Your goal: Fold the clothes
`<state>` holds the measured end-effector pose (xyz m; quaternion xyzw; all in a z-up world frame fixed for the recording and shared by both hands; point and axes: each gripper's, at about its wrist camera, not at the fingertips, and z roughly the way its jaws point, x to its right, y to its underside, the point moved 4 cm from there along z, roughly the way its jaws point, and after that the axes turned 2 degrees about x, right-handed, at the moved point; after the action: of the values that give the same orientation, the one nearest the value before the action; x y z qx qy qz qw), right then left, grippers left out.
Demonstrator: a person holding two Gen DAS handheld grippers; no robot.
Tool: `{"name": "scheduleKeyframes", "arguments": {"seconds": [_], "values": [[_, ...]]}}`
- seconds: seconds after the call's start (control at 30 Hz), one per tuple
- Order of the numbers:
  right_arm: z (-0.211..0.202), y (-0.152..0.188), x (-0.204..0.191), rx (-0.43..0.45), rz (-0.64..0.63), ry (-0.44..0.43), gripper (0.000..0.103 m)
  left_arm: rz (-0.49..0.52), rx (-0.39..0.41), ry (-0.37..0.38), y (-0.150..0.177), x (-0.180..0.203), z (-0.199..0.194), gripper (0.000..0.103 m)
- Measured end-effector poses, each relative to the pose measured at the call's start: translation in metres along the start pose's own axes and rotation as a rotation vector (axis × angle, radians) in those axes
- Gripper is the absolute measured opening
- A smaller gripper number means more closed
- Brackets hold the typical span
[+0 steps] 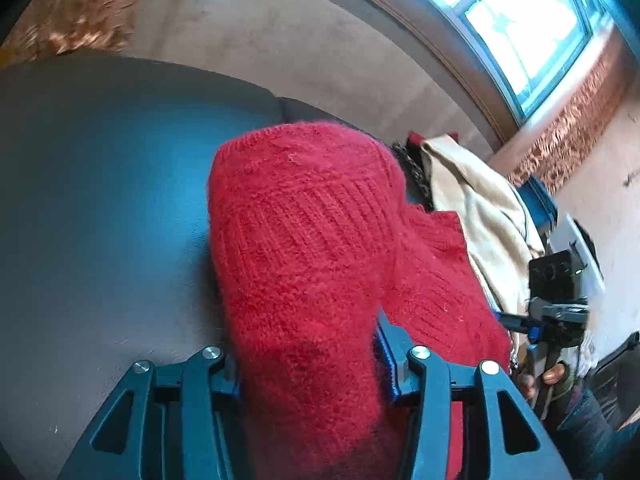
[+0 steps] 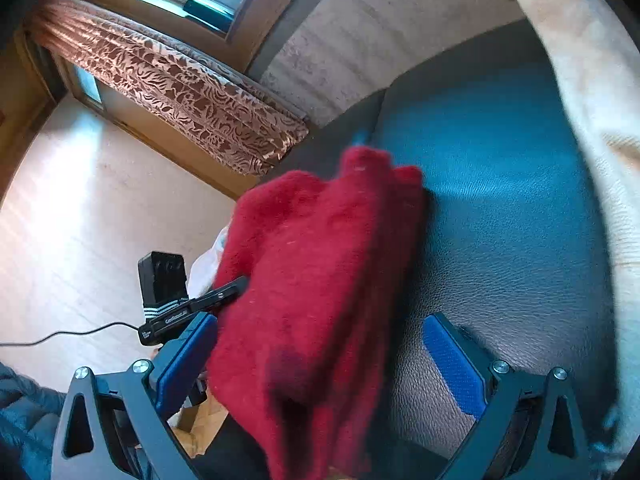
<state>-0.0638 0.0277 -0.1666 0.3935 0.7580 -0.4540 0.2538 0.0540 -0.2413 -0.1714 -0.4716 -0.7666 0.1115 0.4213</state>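
Here, through the left wrist camera, the red knitted sweater (image 1: pixel 304 264) fills the middle of the view, bunched between the two fingers of the left gripper (image 1: pixel 312 376), which are closed in on it so the wool bulges out above them. The sweater hangs over a dark leather seat (image 1: pixel 100 200), and one ribbed part of it spreads off to the right. Just beyond that part lies a cream garment (image 1: pixel 476 208), heaped against the far right edge of the seat, with a dark patterned piece (image 1: pixel 416 176) tucked beside it. At the right edge the other gripper's body (image 1: pixel 556 304) shows, with fingertips of a hand (image 1: pixel 554 376) wrapped round its handle. A window (image 1: pixel 516 12) and a patterned curtain (image 1: pixel 572 132) stand behind on the wall.

From the right wrist camera, the same sweater (image 2: pixel 316 300), blurred, hangs in folds between the fingers of the right gripper (image 2: pixel 320 364). The blue pads (image 2: pixel 452 364) stand wide apart; the left one touches the wool, the right one is clear of it, so nothing is pinched. The left gripper (image 2: pixel 192 308) reaches into the cloth from the left, and its tip is hidden by the wool. The seat (image 2: pixel 500 220) lies under and to the right, the cream garment (image 2: pixel 592 120) drapes along its right edge, and pale floor (image 2: pixel 80 220) with a thin cable (image 2: pixel 60 336) lies to the left.
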Motion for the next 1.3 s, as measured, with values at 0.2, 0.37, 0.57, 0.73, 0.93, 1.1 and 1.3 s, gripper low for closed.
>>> {"name": "scheduleKeyframes", "arguments": {"seconds": [0.2, 0.37, 0.57, 0.73, 0.93, 1.1, 1.3], "values": [[0.054, -0.005, -0.017, -0.127, -0.118, 0.03, 0.103, -0.05, 0.02, 0.011, 0.0, -0.01, 0.006, 0.077], [0.066, -0.008, -0.018, -0.104, -0.151, 0.058, 0.103, -0.044, 0.047, 0.015, 0.0, -0.007, 0.011, 0.083], [0.071, -0.008, -0.028, -0.094, -0.149, 0.154, 0.054, -0.088, 0.071, 0.04, 0.003, -0.008, 0.005, 0.055], [0.086, -0.003, -0.049, -0.125, -0.091, 0.094, 0.046, -0.124, 0.182, 0.051, 0.008, -0.008, -0.038, 0.044], [0.15, -0.018, -0.123, -0.202, -0.185, -0.031, 0.044, -0.162, 0.388, -0.009, 0.007, -0.04, -0.14, 0.043], [0.237, -0.048, -0.219, -0.263, -0.346, -0.157, 0.044, -0.172, 0.59, -0.161, -0.008, -0.086, -0.236, 0.043], [0.357, -0.085, -0.336, -0.3, -0.517, -0.262, 0.044, -0.238, 0.805, -0.33, -0.045, -0.16, -0.335, 0.043]]}}
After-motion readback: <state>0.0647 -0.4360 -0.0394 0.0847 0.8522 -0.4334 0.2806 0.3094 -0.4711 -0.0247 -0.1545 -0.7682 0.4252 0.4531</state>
